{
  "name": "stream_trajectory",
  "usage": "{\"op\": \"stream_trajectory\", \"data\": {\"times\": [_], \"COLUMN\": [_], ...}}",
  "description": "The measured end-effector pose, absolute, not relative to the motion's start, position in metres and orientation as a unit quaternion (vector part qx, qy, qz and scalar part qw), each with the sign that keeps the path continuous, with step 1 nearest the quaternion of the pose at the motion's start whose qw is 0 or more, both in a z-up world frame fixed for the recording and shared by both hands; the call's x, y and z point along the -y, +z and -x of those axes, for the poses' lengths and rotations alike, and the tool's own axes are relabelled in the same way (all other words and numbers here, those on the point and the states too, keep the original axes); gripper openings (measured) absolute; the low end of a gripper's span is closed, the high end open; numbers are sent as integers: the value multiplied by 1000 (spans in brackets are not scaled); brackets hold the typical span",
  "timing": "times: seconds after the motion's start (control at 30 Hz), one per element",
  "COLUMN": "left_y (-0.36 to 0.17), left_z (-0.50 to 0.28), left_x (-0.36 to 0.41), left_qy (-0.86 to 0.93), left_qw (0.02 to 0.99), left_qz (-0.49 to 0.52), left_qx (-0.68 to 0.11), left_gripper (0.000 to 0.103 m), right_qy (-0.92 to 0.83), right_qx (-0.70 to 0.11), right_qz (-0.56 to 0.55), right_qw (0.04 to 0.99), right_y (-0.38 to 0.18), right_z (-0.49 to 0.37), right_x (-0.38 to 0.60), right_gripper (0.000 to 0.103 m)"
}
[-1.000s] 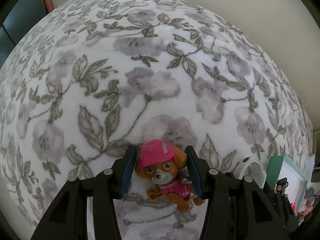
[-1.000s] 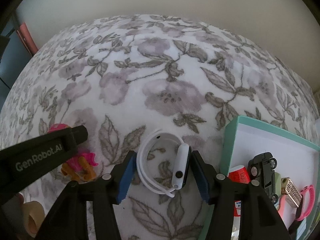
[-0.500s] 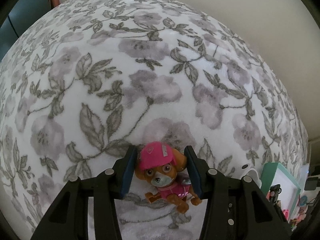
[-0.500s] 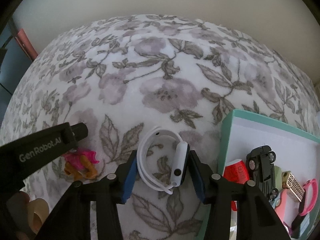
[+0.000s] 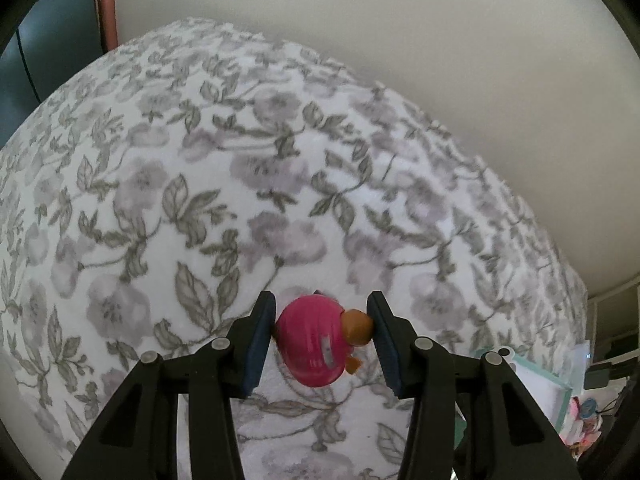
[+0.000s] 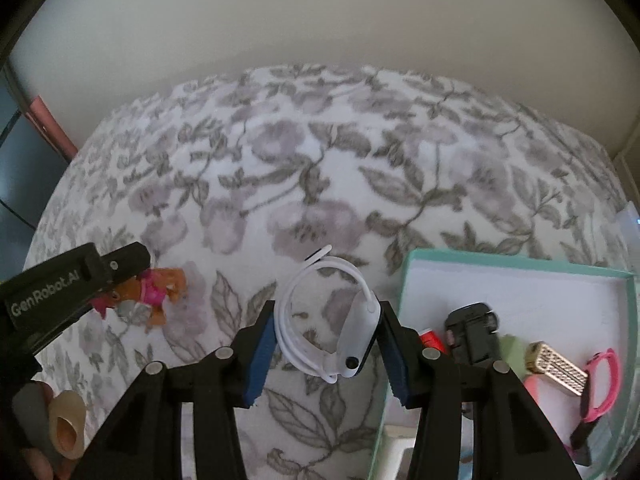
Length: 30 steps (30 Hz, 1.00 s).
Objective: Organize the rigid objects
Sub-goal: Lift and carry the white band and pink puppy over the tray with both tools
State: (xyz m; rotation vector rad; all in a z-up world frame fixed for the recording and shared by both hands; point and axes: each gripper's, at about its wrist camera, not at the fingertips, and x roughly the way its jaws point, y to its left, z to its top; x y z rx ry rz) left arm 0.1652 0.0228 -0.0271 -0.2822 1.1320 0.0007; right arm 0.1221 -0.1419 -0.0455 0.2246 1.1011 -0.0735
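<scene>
Pickup step: left gripper (image 5: pixel 322 334) pinching toy dog (image 5: pixel 316 346), right gripper (image 6: pixel 326 338) pinching white watch (image 6: pixel 330 322); next, probably, carrying both to the box (image 6: pixel 516 266).

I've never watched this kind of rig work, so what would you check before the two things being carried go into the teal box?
1. Left gripper clamps puppy toy: ok.
2. Right gripper clamps white smartwatch: ok.
3. Both items lifted clear of floral blanket: ok.
4. Teal box has bare floor space: ok.
5. Watch strap loops hanging free of the jaws: cannot tell.
</scene>
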Motion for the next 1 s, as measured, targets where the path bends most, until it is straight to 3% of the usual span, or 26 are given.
{"op": "stream_trajectory", "data": {"times": [1.0], "left_y": [68], "left_z": [-100], "left_x": [74], "left_qy": [-130], "left_qw": [882], "left_qz": [68], "left_qx": [-448], "left_gripper": [49], "right_qy": [-111], "right_qx": [-492], "right_qz": [-174], "right_qw": [846], "right_y": [13], "right_z": [-24], "right_x": [219], "right_gripper": [51]}}
